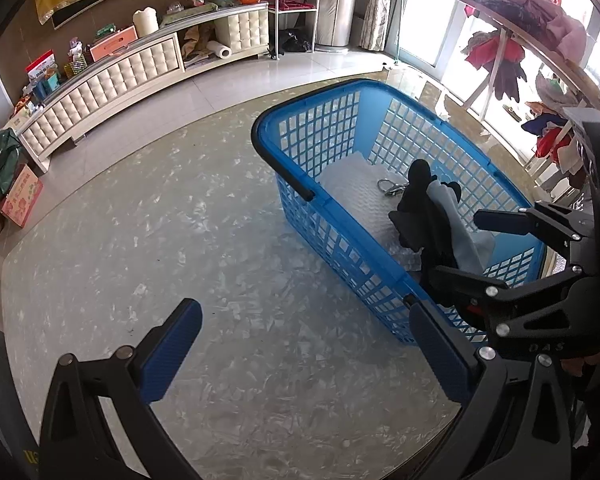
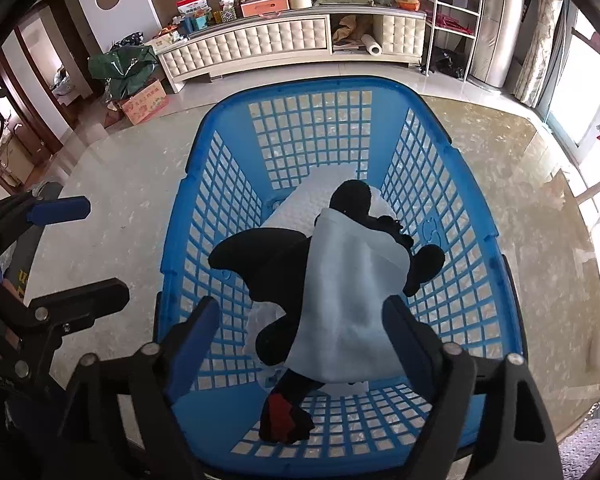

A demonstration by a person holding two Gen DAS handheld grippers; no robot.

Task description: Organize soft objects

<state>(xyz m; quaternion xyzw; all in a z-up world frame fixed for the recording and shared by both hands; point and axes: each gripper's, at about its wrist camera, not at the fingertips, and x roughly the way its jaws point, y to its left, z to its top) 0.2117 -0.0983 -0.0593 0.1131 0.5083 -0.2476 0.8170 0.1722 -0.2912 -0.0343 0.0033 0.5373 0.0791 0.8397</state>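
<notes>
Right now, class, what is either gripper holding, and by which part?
Nothing: both the left gripper and right gripper are open; the pale blue cloth lies loose in the blue plastic basket.

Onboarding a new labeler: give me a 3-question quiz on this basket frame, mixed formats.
1. True or false: the pale blue cloth lies on top of the black plush toy.
2. Which is open: A left gripper only, B right gripper only, C both?
3. What does the blue basket stand on?

Key: 1 true. 2 C; neither presses on anything. 3 the marbled table.
</notes>
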